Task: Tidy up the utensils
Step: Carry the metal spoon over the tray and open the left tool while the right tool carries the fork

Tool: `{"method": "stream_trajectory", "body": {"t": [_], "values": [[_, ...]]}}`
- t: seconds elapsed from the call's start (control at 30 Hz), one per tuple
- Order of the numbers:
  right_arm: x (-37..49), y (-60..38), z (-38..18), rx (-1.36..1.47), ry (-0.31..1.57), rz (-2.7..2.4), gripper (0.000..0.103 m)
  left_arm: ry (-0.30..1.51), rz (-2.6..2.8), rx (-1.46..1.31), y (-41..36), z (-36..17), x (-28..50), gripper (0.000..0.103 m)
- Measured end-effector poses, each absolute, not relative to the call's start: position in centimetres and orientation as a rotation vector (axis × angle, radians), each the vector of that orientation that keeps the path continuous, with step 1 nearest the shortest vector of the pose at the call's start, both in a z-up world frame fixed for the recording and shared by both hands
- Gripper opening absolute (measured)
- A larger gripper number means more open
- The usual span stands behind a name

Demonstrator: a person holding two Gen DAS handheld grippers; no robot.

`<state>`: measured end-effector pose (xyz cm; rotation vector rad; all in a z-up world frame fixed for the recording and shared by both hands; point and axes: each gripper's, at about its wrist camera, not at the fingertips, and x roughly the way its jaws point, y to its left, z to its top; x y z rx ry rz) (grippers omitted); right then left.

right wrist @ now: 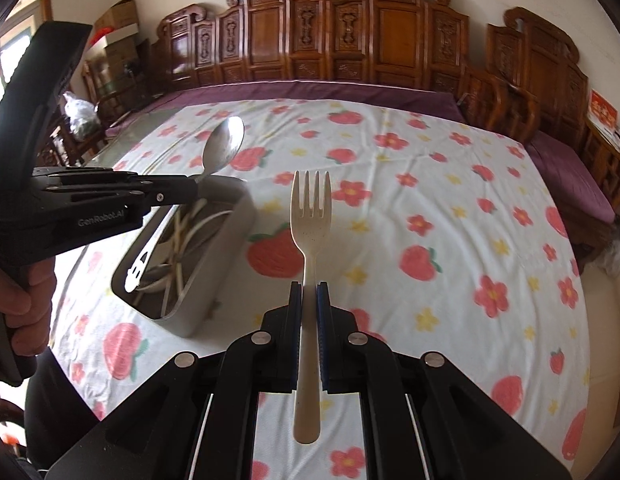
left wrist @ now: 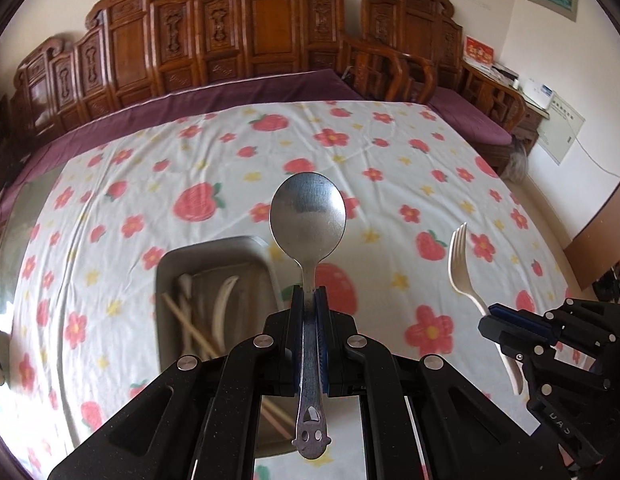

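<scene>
We hold the left claw (left wrist: 309, 300) clamped on the metal spoon (left wrist: 308, 216) by its handle, bowl forward, above the metal tray (left wrist: 214, 252). Our right claw (right wrist: 309, 294) grips the cream fork (right wrist: 311, 204), tines forward, over the flowered cloth (right wrist: 430, 200) on the tabletop. The tray holds chopsticks (left wrist: 186, 320) and other utensils.

Two wrist fisheyes angled down over the floral tablecloth (left wrist: 390, 152), side by side, both showing the metal tray (right wrist: 214, 280)

I see soft daylight, glare on the spoon bowl (left wrist: 308, 208), motion blur across the tablecloth (left wrist: 390, 152), heavy fisheye bending, dark vignetted corners.
</scene>
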<state>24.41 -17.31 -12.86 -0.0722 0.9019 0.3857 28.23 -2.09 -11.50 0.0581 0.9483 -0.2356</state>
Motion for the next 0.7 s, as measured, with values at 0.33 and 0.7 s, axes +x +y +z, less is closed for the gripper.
{"method": "stream_trajectory", "body": {"t": [0.33,0.7], "values": [[24.7,-12.8,-13.1,-0.108,0.917,0.446,0.009,0.983,-0.170,0.019,2.7,-13.7,28.4,0.005],[25.0,-10.5,-13.2,-0.143,0.924,0.467,0.009,1.020,-0.139,-0.007,4.9,-16.6,29.7,0.005]]}}
